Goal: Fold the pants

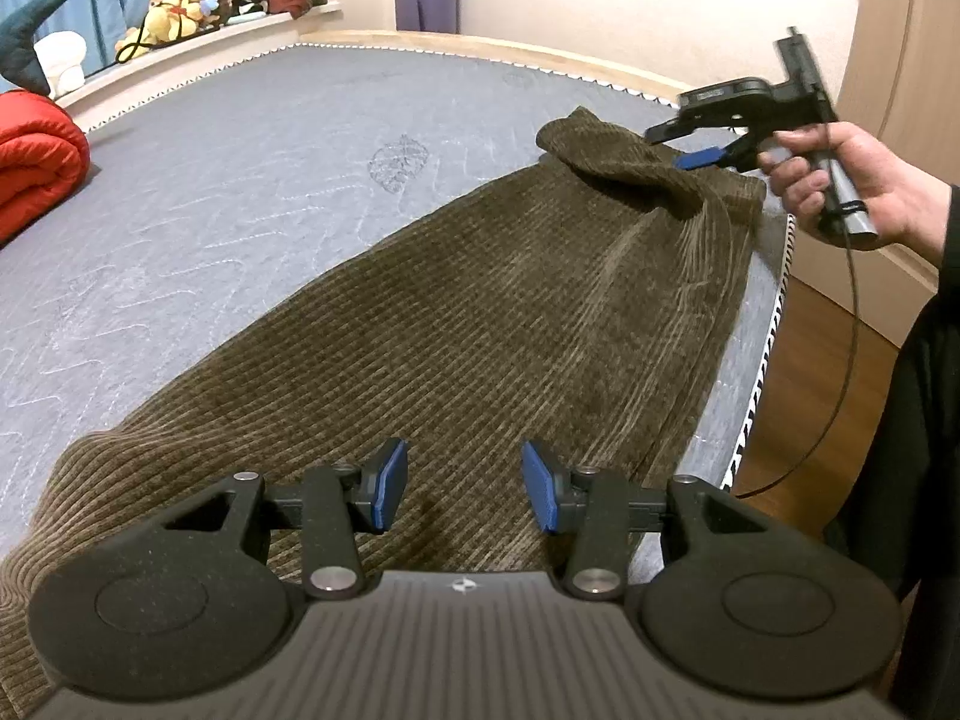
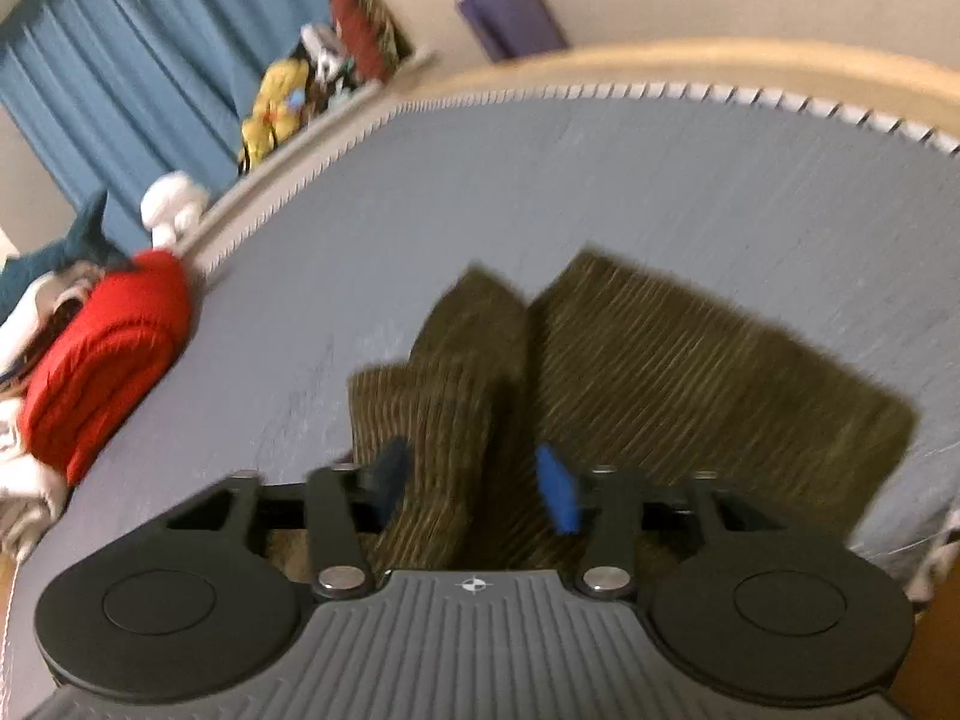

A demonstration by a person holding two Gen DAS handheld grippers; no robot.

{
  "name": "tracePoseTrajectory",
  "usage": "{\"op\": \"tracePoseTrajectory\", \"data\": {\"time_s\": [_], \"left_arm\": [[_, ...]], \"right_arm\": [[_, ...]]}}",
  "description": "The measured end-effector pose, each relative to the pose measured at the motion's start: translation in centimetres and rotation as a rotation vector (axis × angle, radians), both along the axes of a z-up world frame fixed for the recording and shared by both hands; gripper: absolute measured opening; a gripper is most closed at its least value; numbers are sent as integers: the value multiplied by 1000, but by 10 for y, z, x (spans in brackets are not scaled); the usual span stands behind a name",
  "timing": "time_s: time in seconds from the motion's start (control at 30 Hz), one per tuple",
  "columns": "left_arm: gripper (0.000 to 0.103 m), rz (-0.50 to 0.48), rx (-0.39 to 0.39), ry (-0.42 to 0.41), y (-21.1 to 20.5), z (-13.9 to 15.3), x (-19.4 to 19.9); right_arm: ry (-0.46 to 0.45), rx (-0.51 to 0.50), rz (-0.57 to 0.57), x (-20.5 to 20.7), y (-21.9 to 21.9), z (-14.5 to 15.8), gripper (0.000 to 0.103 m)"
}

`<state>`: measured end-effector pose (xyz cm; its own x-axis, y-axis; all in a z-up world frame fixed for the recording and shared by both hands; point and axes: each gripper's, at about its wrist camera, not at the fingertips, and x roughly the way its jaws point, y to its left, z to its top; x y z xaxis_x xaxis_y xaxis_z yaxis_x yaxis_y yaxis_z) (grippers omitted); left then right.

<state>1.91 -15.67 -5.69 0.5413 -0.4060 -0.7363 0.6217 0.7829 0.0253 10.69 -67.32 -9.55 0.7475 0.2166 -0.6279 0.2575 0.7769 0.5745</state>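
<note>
A grey quilted mattress (image 1: 252,180) in a pale wooden bed frame (image 1: 540,51) fills both views. Brown corduroy pants (image 1: 456,324) lie along its lower right edge. Blue curtains (image 2: 138,72), plush toys (image 1: 180,6) and a red blanket (image 1: 36,174) sit upper left. The left tool (image 1: 465,489) hovers with fingers apart; the right tool (image 2: 474,483), also apart, straddles a raised fold.

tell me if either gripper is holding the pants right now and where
Neither. The left gripper hangs open over the brown corduroy pants. The right gripper is open too, a raised fold between its jaws but not clamped.
</note>
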Motion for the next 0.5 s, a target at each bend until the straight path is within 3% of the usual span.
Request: {"op": "tracePoseTrajectory", "data": {"time_s": [0.13,0.17,0.2,0.27,0.37,0.43,0.5], "left_arm": [[48,5,9,-7,1,-1,0],[48,10,7,-8,2,-1,1],[48,18,5,-8,3,-1,2],[48,36,-3,-12,8,2,4],[48,56,-24,-16,14,8,6],[48,59,-35,-19,16,12,6],[48,56,-38,-18,17,14,6]], "right_arm": [[30,31,10,16,10,-10,57],[22,30,13,16,11,-8,37],[7,17,5,16,12,-5,8],[-70,-51,-97,0,9,10,7],[-128,-170,-348,-41,-5,34,7],[-15,-238,-469,-61,-20,30,7],[142,-185,-481,-66,-37,4,7]]}}
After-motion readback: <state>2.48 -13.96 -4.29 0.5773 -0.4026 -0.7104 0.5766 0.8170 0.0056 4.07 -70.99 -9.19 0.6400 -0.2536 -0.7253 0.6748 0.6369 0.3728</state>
